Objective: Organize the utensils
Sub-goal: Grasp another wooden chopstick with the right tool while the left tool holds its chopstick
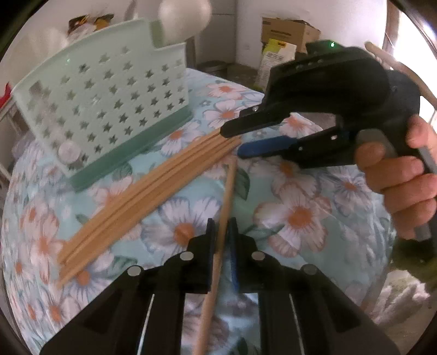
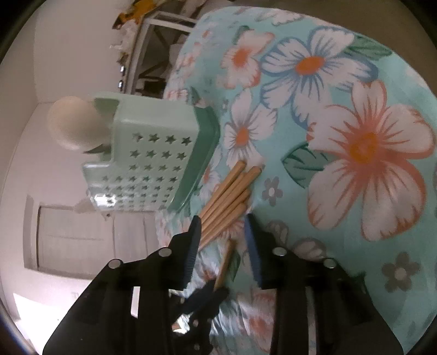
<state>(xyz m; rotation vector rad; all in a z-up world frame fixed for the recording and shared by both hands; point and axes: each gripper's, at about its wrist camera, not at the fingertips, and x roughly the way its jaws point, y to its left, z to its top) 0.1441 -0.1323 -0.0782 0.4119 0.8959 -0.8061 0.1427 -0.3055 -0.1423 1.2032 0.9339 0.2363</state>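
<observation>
Beside four chopsticks (image 1: 147,188), left tongs (image 1: 220,232) pinch one chopstick (image 1: 225,207).

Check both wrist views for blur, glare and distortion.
Left wrist: fisheye bends the green star-cutout holder; blown-out window glare at the right edge; chopstick bundle reasonably sharp. Right wrist: softer, the white ball and background blurred; the floral tablecloth bulges.

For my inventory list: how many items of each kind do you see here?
Green holder: 1
White spoon in holder: 1
Single chopstick in left tool: 1
Loose chopsticks: about 5, overlapping
Total: about 8
</observation>
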